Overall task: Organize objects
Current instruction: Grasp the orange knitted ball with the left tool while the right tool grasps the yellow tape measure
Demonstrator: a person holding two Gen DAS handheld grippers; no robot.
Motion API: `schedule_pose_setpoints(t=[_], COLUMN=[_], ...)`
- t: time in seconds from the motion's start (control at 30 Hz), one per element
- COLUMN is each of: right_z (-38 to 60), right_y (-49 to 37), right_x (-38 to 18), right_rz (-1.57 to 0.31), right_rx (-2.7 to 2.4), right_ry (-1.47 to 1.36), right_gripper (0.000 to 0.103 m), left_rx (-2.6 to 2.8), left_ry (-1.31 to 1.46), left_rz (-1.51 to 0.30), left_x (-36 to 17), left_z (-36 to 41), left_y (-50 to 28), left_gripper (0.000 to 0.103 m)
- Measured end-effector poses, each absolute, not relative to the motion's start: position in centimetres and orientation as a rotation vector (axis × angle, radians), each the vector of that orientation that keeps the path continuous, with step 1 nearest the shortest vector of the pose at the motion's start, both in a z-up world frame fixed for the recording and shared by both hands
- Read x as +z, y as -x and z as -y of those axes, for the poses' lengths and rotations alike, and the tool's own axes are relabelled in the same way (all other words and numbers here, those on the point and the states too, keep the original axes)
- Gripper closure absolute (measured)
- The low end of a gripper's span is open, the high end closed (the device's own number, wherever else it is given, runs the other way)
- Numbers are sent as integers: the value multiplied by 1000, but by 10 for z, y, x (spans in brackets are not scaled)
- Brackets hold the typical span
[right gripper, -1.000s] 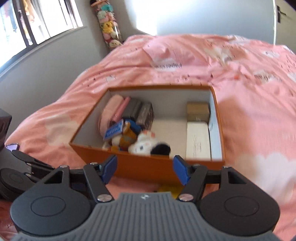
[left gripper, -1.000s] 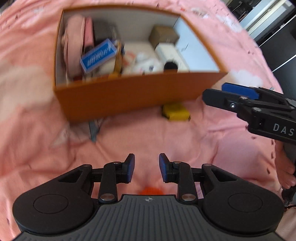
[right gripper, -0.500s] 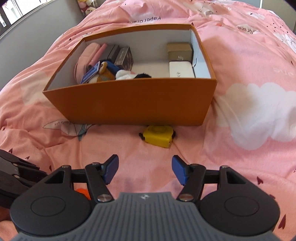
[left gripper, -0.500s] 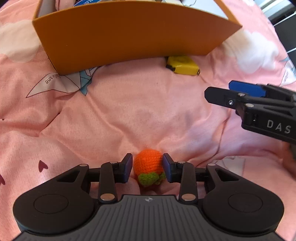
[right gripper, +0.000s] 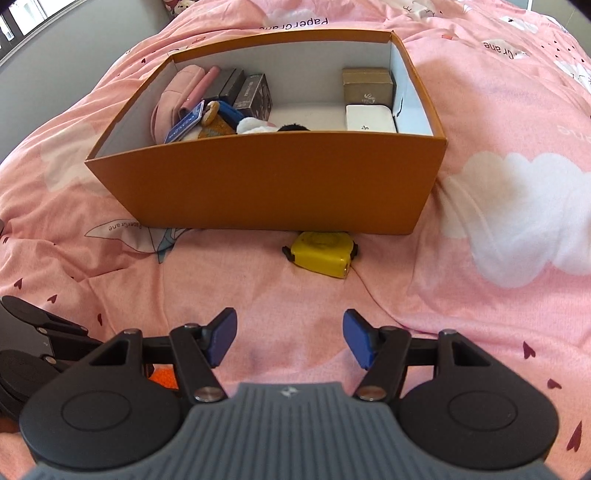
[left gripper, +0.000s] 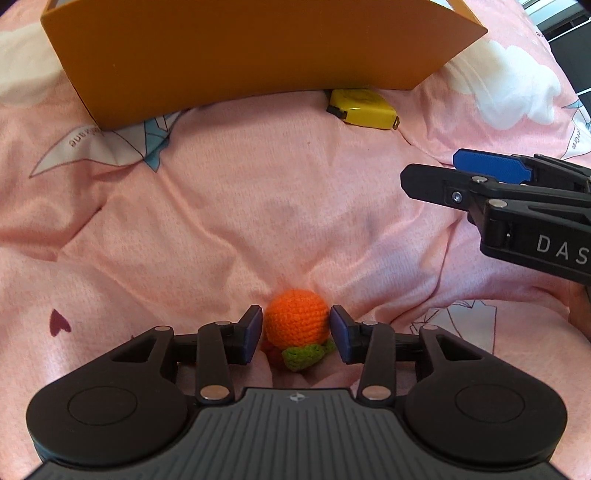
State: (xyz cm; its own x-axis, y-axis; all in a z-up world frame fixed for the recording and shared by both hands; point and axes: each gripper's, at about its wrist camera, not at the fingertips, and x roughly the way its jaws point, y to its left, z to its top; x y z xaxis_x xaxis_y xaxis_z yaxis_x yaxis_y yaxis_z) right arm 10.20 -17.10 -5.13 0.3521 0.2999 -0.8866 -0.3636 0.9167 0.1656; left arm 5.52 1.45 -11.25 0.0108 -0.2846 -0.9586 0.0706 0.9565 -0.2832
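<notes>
The crochet orange (left gripper: pixel 296 325) lies on the pink quilt (left gripper: pixel 258 206), between the left gripper (left gripper: pixel 296 334) jaws, which have just been opening and stand spread, barely clear of it. On that soft, rumpled cover it could roll aside or squirt out if the pinch lands off-centre. The right gripper (right gripper: pixel 290 341) hangs spread and empty short of the tape measure (right gripper: pixel 320 257) by the box (right gripper: pixel 273 177).

You have bright daylight in both views, colours clean and saturated. Your right wrist view shows a window strip (right gripper: pixel 22 18) at far left, blown out to white. The box (right gripper: pixel 273 184) has its near wall in shade and throws a soft shadow onto the bedspread (right gripper: pixel 480 110) at its base. The white clouds printed on the bedspread glare slightly. Focus is sharp throughout, with no motion blur. Fisheye distortion bows the box's edges, and your frame corners go dark.
</notes>
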Motion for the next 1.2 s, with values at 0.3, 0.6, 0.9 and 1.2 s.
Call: schedule_pose_setpoints(t=[0.3, 0.6, 0.9, 1.2], right_z=[173, 167, 155, 150], right_y=[-106, -129, -176, -196], right_x=[-56, -56, -84, -111], right_rz=[-1155, -1141, -1196, -1265], right_rx=[425, 399, 314, 288], right_ry=[42, 33, 9, -69], right_gripper=[38, 37, 36, 35], left_rx=[-273, -187, -113, -112], left_ry=[196, 189, 175, 185], left_rz=[-1460, -1245, -1181, -1207], left_x=[-100, -68, -85, -96], left_z=[-21, -33, -30, -31], left_y=[-52, -81, -110, -118], left_gripper=[62, 62, 62, 62])
